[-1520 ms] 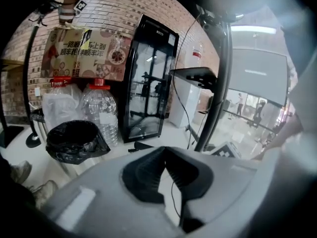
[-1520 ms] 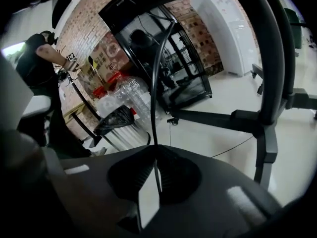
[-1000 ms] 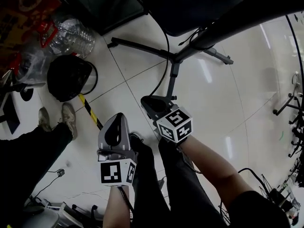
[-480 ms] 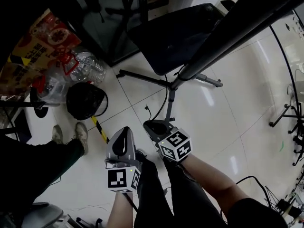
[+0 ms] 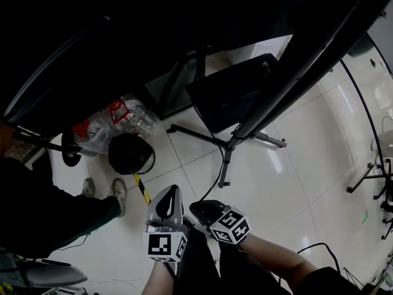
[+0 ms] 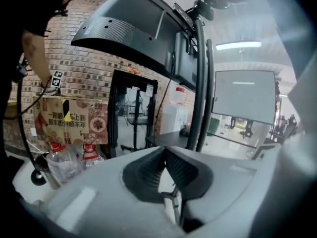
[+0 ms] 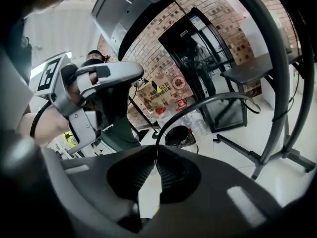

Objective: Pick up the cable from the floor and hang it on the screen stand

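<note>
Your left tongs (image 6: 164,150) are closed on nothing. Your right tongs (image 7: 155,158) pinch the black cable (image 7: 169,118) at their tips, so the pickup looks done; hanging it on the screen stand (image 5: 288,82) remains. The clear bag (image 5: 116,123) holds plastic bottles; the black bin (image 5: 130,154) is too dark to read.

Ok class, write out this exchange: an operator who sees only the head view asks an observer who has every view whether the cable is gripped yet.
Operator: It's too dark from up here. Is anything held?
Observer: Yes, the right tool is shut on the cable, which arcs up from its tips.
Operator: And the other one?
Observer: The left tool is shut with nothing between its tips.
Operator: Where's the screen?
Observer: The screen sits high on the stand pole, above and ahead of the left tool.
</note>
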`<state>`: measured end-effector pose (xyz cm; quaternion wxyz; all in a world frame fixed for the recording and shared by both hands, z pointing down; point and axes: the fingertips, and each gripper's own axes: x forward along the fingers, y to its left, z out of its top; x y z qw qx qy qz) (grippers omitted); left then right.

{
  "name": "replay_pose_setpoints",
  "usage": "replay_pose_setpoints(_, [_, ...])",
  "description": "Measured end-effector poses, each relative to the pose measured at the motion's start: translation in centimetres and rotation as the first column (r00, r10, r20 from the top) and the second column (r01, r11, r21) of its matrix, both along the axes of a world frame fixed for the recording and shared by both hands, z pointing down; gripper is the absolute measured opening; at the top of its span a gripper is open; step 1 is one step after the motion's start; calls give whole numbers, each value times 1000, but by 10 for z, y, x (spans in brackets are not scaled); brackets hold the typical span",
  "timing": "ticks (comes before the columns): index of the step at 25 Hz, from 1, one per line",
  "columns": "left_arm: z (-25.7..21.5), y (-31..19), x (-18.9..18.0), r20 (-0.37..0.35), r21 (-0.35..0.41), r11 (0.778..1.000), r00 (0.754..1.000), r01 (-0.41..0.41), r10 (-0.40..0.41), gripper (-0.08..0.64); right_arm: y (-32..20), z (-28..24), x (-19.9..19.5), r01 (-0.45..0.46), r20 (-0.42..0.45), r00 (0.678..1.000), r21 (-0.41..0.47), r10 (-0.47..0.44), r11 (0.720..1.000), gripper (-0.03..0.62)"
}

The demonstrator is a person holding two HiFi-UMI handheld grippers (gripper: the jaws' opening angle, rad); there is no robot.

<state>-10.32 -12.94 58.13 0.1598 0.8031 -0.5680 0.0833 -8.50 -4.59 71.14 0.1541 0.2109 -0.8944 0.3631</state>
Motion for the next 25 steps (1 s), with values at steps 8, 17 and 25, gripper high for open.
replay_pose_setpoints(8, [-60, 1, 4, 45, 86, 995, 998, -52, 48, 5, -9, -91, 10, 57, -65, 997, 116, -49, 992, 23])
replay_pose_setpoints(17, [-121, 5, -13, 77, 152, 987, 996, -48, 36, 5, -56, -218, 41, -151, 108, 985, 150, 135, 977, 23])
replay_pose_setpoints(25, [-170, -3, -12, 104, 221, 973, 993, -69, 47, 5, -107, -327, 86, -296, 239, 938, 177, 250, 939, 23])
